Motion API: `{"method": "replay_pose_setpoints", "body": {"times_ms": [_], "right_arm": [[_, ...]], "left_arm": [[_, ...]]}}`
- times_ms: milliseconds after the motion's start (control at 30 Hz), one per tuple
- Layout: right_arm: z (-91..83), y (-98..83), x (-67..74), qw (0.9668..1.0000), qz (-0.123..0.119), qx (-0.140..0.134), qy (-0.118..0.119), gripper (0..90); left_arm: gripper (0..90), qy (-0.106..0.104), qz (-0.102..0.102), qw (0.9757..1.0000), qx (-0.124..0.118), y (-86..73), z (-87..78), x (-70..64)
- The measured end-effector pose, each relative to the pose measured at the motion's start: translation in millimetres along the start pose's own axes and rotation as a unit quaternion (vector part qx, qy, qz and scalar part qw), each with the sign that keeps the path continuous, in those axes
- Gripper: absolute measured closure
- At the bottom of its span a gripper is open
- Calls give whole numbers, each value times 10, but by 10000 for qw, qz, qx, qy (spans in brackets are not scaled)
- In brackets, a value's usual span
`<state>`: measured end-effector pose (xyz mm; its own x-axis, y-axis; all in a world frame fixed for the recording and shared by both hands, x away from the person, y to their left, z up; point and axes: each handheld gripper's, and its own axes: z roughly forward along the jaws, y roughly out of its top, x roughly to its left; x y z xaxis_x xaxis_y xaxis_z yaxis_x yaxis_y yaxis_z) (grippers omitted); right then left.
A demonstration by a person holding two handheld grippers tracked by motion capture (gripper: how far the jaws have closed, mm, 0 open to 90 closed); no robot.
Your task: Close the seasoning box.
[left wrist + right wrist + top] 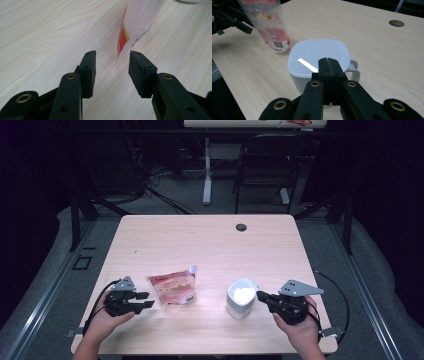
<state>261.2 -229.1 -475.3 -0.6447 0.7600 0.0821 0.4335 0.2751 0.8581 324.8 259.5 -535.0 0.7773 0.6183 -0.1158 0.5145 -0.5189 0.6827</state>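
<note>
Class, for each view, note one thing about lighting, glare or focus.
High view: table lit, surroundings dark. Left gripper view: pouch overexposed and soft, near fingers sharp. Right gripper view: streak of glare on the white container lid.

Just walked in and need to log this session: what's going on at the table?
A person holds a gripper in each hand at a wooden table. The left gripper is open, its jaws just short of a corner of a spouted refill pouch, not gripping it. The right gripper is shut and empty, beside a white lidded container with a handle. Nothing is held yet.
</note>
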Motion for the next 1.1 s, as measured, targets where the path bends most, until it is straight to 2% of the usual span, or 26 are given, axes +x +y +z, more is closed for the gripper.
{"method": "replay_pose_setpoints", "body": {"times_ms": [333, 533, 767, 1100], "right_arm": [[-94, -185, -130, 9994, 213, -24, -279, 898], [-100, -289, -217, 9984, 390, 2, -401, 897], [-54, -403, -281, 9972, 492, 47, -565, 889], [54, -520, -312, 9964, 532, 247, -620, 882]], "left_arm": [[577, 10, -29, 10000, 10, -1, 22, -11], [577, 20, 34, 10000, 62, 6, 36, -20], [576, 32, 38, 10000, 64, 7, 37, -19], [576, 29, 58, 9999, 77, 13, 56, -28]]}}
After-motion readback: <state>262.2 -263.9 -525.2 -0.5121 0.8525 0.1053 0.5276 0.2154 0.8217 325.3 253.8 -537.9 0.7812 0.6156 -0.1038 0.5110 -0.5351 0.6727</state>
